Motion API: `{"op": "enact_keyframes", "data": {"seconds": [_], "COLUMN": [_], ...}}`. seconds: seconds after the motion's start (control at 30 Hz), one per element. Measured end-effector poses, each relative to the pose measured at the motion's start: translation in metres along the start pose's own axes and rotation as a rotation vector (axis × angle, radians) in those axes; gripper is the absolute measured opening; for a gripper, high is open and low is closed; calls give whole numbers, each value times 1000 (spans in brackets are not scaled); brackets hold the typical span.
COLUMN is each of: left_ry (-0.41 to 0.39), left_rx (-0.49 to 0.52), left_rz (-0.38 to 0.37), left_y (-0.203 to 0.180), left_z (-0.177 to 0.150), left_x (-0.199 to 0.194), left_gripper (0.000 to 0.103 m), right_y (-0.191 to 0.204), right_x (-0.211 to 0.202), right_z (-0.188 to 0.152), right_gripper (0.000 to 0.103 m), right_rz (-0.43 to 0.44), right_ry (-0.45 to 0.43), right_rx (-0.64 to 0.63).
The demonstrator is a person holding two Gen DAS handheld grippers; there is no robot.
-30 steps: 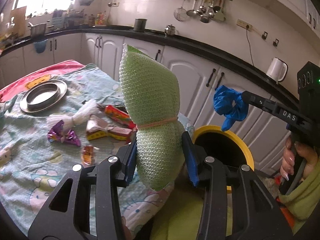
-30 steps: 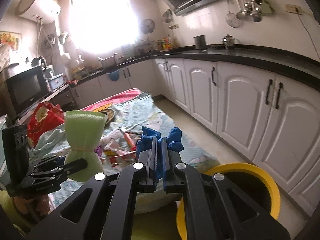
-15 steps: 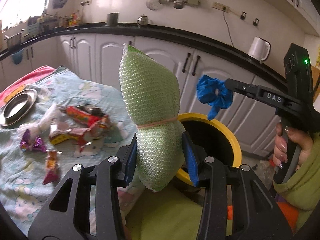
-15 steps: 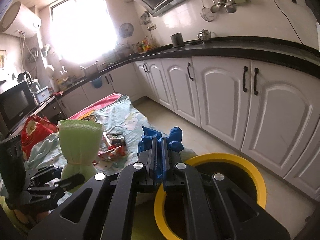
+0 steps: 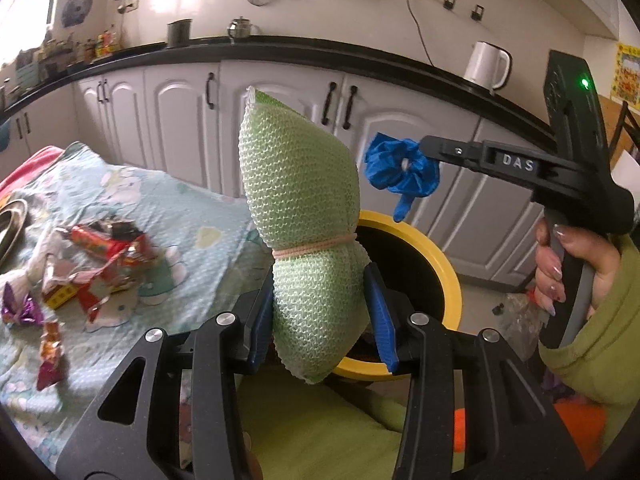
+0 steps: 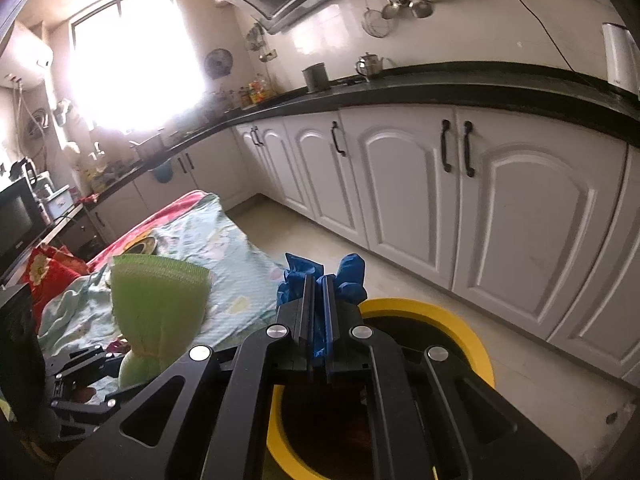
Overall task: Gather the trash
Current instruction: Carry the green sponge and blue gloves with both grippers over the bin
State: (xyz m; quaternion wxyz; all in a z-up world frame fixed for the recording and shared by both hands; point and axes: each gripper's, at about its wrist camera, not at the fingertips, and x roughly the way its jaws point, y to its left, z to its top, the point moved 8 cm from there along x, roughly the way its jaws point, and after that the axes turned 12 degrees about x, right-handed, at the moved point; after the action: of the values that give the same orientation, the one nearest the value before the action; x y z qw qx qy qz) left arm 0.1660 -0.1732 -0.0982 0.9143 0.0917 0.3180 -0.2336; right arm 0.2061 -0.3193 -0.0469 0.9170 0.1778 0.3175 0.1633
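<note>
White kitchen cabinets back the yellow-rimmed bin (image 5: 416,280). A green mesh sponge (image 5: 304,240) is clamped in the left gripper (image 5: 320,320), a blue glove (image 6: 320,280) in the right gripper (image 6: 318,320); each should be released only once its fingertips are centred over the opening.

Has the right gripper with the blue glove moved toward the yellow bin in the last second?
Yes. In the left wrist view the blue glove now hangs over the far rim of the yellow bin; earlier it was short of it.

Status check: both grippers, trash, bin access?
Left gripper shut on green sponge. Right gripper shut on blue glove. Yellow bin open, unobstructed.
</note>
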Motion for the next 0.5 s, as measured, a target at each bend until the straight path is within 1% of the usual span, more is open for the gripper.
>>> {"op": "enact_keyframes", "data": {"seconds": [0.17, 0.5], "left_ry": [20, 70], "left_rx": [23, 60], "left_rz": [-22, -65], "left_y": [-11, -30], "left_z": [0, -8], "left_x": [14, 40], "left_gripper": [35, 35], "right_y": [-9, -27], "right_x": [3, 7], "right_z": [-1, -3], "right_gripper": [4, 4], "right_rz": [-30, -46], "right_ry": [4, 15], "right_rx": [-13, 22]}}
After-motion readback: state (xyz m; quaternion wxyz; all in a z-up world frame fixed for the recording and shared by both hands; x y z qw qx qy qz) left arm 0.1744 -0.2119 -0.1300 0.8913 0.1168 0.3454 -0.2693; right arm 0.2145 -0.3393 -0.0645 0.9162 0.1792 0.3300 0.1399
